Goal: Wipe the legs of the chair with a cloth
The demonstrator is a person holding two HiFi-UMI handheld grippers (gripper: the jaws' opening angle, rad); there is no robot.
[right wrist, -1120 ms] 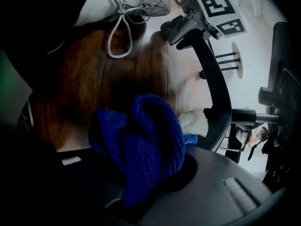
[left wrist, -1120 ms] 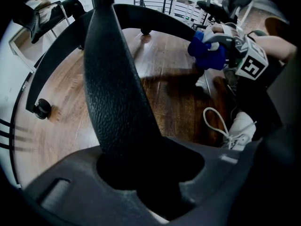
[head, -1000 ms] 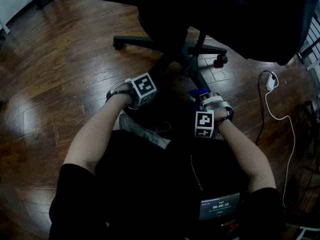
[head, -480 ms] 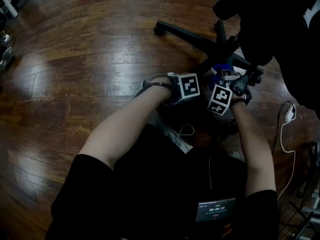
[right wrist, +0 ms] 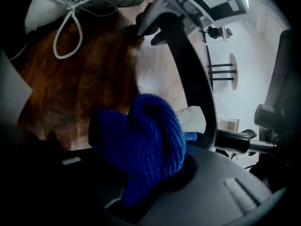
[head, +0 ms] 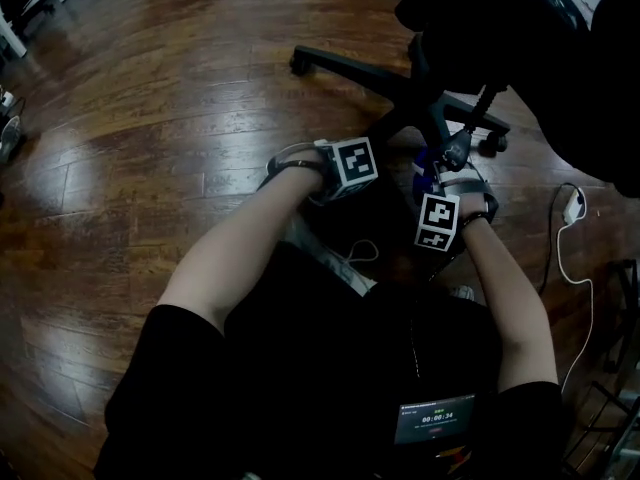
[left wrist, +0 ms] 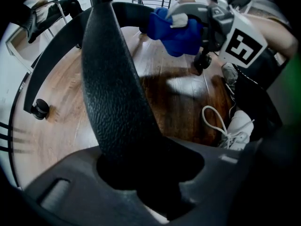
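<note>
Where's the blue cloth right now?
The cloth is bunched in the right gripper's jaws, against a black chair leg. In the head view it's right of centre, beside the chair's base.

- The black textured chair leg (left wrist: 113, 79) runs from top centre down into the left gripper (left wrist: 150, 171), whose jaws close on it.
- Upper right: the right gripper (left wrist: 188, 20) holds a blue cloth (left wrist: 174, 39) against another leg.
- A white shoe (left wrist: 237, 126) lies lower right on the wooden floor (left wrist: 178, 107).

A timer of 00:00:34 is shown on the small dark rectangular screen (head: 434, 420) at the head view's bottom edge; its smaller lines are blurred, nothing else is legible
</note>
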